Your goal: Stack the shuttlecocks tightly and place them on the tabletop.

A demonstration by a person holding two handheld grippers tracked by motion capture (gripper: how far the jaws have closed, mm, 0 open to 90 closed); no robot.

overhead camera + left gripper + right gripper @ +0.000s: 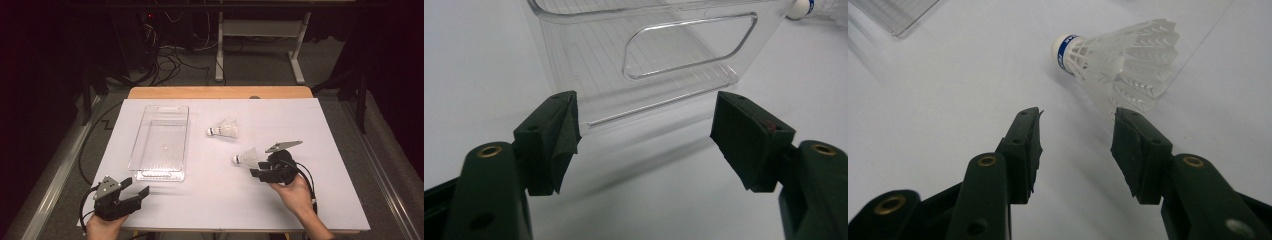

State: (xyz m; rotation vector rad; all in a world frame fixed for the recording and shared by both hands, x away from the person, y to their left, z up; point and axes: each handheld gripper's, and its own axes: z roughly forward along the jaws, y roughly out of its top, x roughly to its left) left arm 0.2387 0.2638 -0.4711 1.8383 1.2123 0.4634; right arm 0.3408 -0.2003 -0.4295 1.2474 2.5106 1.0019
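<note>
Two white shuttlecocks lie on their sides on the white sheet. The near shuttlecock (246,158) (1118,60) has a blue band on its cork and rests just beyond the tips of my right gripper (256,173) (1078,120), whose jaws stand open with nothing between them. Farther back lies the other shuttlecock (223,130) (801,7). A clear plastic tray (160,142) (649,50) stands left of centre with nothing in it. At the front left corner my left gripper (137,186) (646,120) is open, pointing at the tray's near end wall with its handle cut-out.
The white sheet (300,200) covers a wooden table (220,92). A corner of the tray (893,12) shows at the top left of the right gripper view. Cables and a desk frame (260,45) stand on the floor beyond the table.
</note>
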